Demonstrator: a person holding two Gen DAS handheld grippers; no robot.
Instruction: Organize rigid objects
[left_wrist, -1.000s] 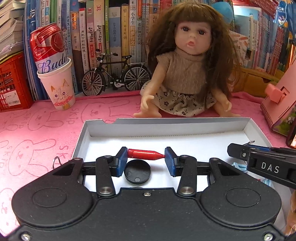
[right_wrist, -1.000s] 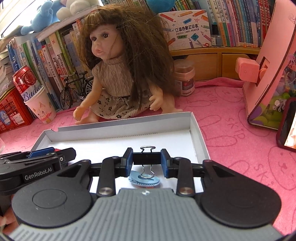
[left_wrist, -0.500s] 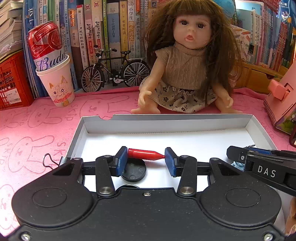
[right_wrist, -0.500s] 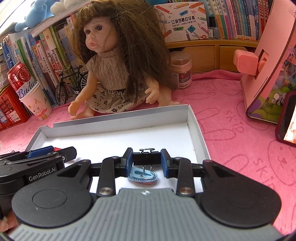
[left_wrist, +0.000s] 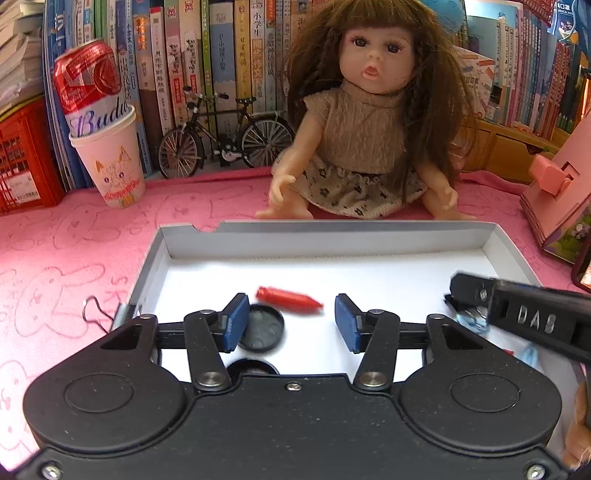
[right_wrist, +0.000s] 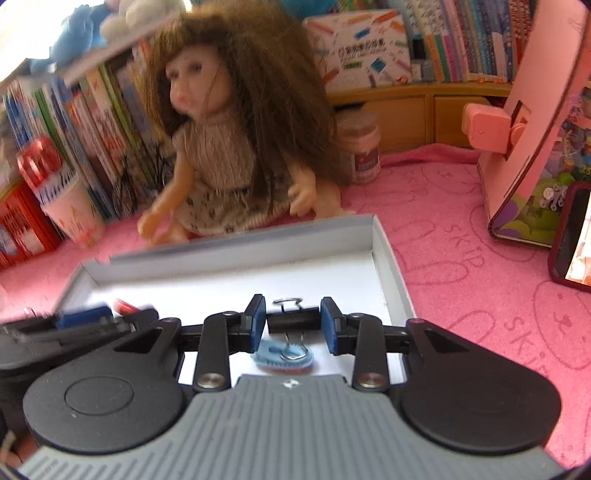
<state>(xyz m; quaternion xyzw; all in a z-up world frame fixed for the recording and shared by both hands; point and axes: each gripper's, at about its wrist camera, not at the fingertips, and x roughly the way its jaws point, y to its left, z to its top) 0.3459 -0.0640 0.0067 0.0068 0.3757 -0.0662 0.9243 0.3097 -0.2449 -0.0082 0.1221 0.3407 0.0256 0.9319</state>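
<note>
A shallow white box (left_wrist: 147, 266) lies on the pink cloth, also in the right wrist view (right_wrist: 388, 258). My left gripper (left_wrist: 288, 317) is open over it. A small red pointed piece (left_wrist: 288, 297) lies loose on the box floor between the fingers, beside a black round cap (left_wrist: 262, 326). My right gripper (right_wrist: 293, 321) hovers over the box's right part; its pads stand just off a black binder clip (right_wrist: 291, 319), with narrow gaps at both sides. A blue toothed piece (right_wrist: 282, 356) lies under it. The right gripper shows in the left wrist view (left_wrist: 517, 314).
A doll (left_wrist: 369, 129) sits just behind the box. A paper cup with a red can (left_wrist: 107, 147) and a model bicycle (left_wrist: 221, 140) stand back left before books. A pink wooden stand (right_wrist: 535, 129) and a phone (right_wrist: 572, 236) are right. A loose binder clip (left_wrist: 99, 314) lies left of the box.
My left gripper opened and let go of the red piece, which now lies in the box. My right gripper's pads have spread slightly from the binder clip. Both grippers rose a little.
</note>
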